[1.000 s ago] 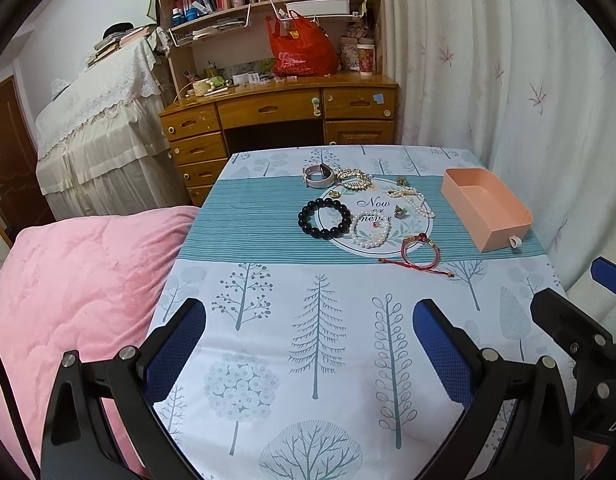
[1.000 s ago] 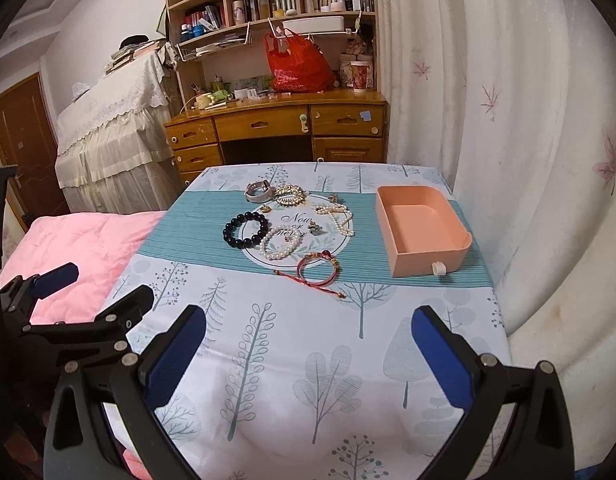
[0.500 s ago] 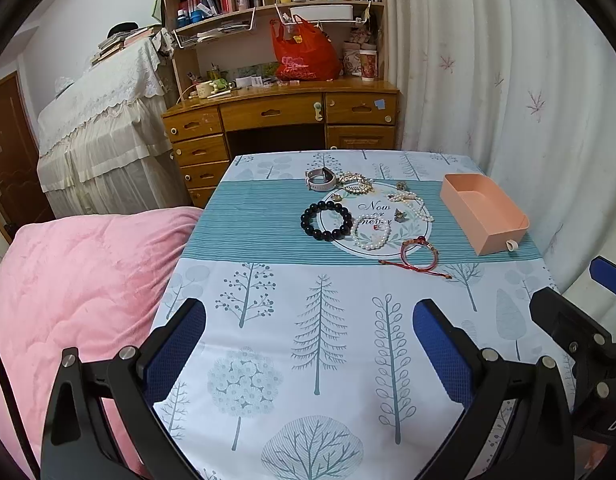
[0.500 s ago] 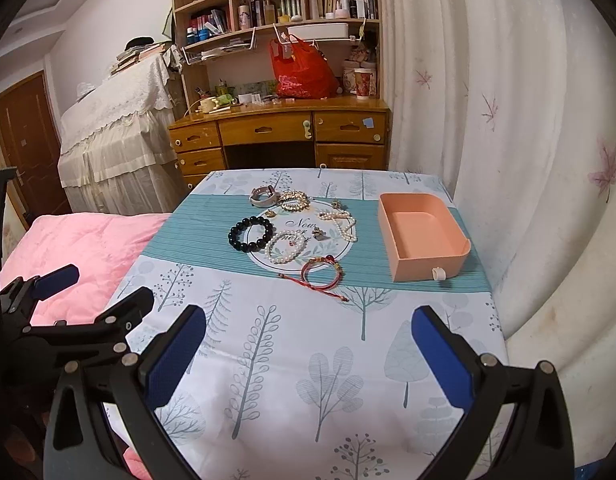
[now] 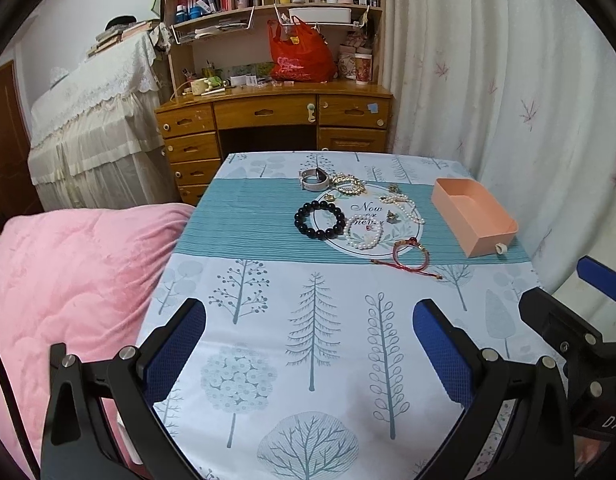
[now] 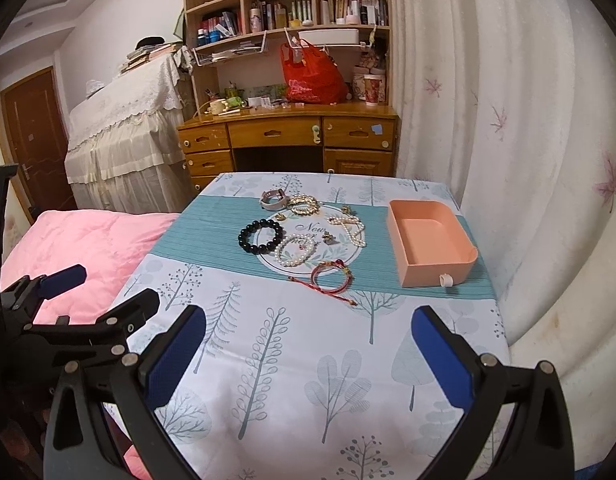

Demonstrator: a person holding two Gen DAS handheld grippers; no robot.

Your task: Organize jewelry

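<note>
Left gripper (image 5: 308,340): jaws spread wide, nothing between the blue pads, held over the near end of the table (image 5: 267,360), well short of the jewelry. Right gripper (image 6: 308,344): likewise released and empty, above the near right part of the tablecloth.

Jewelry lies in a loose group on the teal band across the far half of the table, around a round printed emblem. Items noted:
- black bead bracelet (image 5: 320,221), at the left of the group, flat
- white pearl bracelet (image 5: 364,236), just beside the black one, on the emblem
- red cord bracelet (image 5: 410,254), nearest the grippers, with a cord tail trailing onto the white cloth
- pearl strand (image 5: 404,206), toward the right side of the emblem
- gold chain bracelet (image 5: 348,184) and a pale watch (image 5: 314,179), at the far edge of the group, side by side

A pink tray (image 6: 432,258) stands on the teal band to the right of the jewelry, apart from it, open side up; nothing is seen inside it.

Pink blanket (image 5: 67,280) lies to the left of the table; wooden desk (image 5: 275,120) stands beyond the far end
</note>
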